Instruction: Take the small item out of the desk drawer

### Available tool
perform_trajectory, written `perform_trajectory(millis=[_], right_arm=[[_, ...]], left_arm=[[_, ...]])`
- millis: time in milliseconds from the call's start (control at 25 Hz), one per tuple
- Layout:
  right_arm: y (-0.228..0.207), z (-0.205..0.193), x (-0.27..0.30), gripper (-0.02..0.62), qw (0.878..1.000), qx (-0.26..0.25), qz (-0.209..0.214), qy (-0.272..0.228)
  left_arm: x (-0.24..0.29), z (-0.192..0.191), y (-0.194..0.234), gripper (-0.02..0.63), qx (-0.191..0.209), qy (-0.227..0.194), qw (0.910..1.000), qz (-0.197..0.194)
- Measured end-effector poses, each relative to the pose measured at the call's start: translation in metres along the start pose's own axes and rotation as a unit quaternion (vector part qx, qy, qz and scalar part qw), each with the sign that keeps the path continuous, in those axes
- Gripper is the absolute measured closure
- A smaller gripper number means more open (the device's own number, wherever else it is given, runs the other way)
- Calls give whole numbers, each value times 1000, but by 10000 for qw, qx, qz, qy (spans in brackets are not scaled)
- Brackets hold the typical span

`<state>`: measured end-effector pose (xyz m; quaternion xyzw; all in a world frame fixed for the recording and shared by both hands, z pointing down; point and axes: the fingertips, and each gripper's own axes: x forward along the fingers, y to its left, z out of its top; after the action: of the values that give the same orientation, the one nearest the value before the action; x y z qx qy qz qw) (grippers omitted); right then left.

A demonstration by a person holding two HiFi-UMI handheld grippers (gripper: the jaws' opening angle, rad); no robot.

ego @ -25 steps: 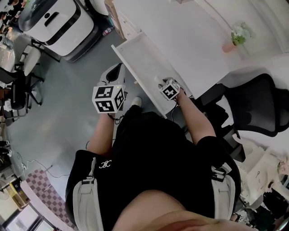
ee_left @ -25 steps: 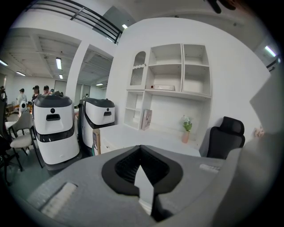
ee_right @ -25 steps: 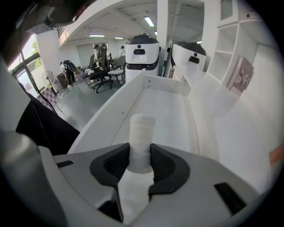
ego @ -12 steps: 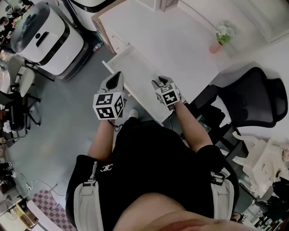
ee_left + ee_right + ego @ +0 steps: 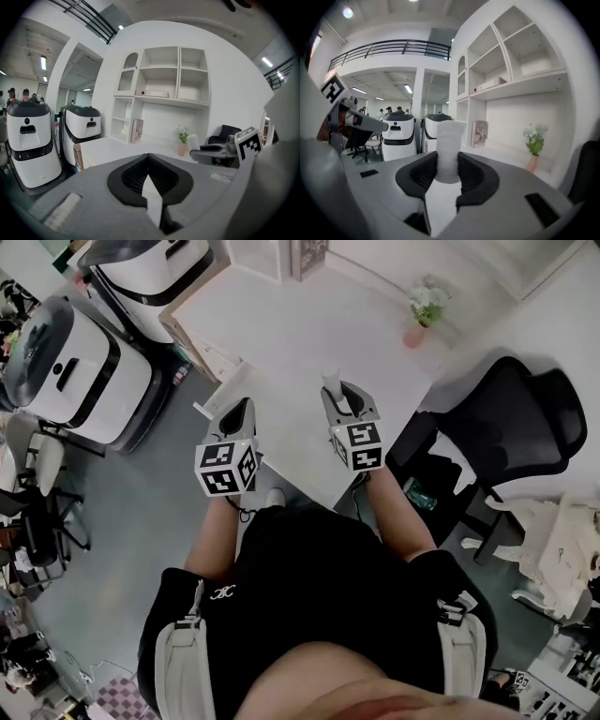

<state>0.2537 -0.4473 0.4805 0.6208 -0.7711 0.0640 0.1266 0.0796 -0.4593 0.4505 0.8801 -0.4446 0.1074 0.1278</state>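
The white item (image 5: pixel 449 150) stands upright, pinched between the pads of the right gripper (image 5: pixel 449 165) over the desk (image 5: pixel 281 334); the left gripper (image 5: pixel 148 159) alongside is closed, empty.

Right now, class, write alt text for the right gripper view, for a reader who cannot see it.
The right gripper holds a small white cylinder between its dark fingers. Behind it are white wall shelves, a potted plant and two white machines.
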Motion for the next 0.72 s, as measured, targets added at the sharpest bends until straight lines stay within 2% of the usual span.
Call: perform_trajectory(millis=[200, 320, 520, 720], right_arm=[[-33, 42, -35, 474, 9951, 18, -759, -627], [-47, 56, -56, 476, 9901, 23, -1121, -842], [-74, 66, -93, 476, 9755, 113, -1805, -1254], [-94, 58, -123, 474, 9631, 240, -2317, -1346]], left_arm=[[18, 13, -18, 591, 142, -66, 9992, -357], [26, 19, -29, 591, 225, -86, 9981, -564], [42, 26, -54, 592, 338, -115, 9956, -866], [52, 30, -79, 592, 418, -116, 9922, -1171]])
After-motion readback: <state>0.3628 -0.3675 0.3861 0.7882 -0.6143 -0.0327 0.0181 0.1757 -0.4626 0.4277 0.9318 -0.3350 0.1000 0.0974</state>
